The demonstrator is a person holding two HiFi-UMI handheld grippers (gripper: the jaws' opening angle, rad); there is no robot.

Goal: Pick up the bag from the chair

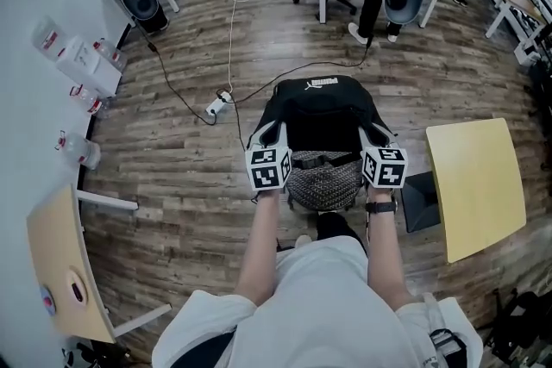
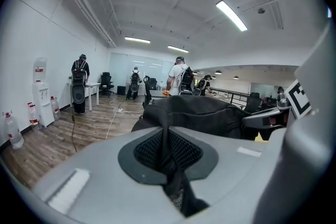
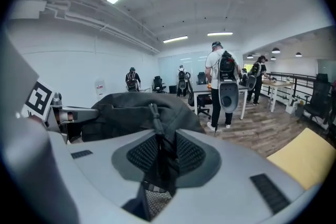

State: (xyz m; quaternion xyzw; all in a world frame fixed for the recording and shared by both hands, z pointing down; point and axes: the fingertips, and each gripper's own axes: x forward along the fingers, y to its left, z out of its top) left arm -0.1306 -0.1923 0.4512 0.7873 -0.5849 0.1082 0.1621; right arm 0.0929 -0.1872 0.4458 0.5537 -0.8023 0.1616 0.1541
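**A:** Where's the bag (image 1: pixel 323 112) now, and what have the tongs got?

**B:** It hangs mid-frame in the head view, in front of the person, between the two tongs. The left tongs (image 2: pixel 168 152) are pinched tight on a black strap (image 2: pixel 169 136). The right tongs (image 3: pixel 160 160) are clamped on a thicker fold of strap (image 3: pixel 156 128), so their jaws stand a little wider.

**A:** How should the lift be done well?

**B:** I'd raise both hands evenly so the bag stays level and neither strap slides through the pads. The grip should stay firm, as thin webbing could slip under the load. I'd go straight up until the bottom is clearly free of the chair.

**A:** Is it free?

**B:** I cannot tell. A grey mesh patch (image 1: pixel 323 181) shows just below the bag in the head view, and it could be the seat or the bag's own back panel.

**A:** What does each view add?

**B:** Only the gripper views show the straps between the pads. Only the head view shows both tongs level at the bag's sides and the yellow desk (image 1: pixel 474 185) at centre right. People stand in the background in all three.
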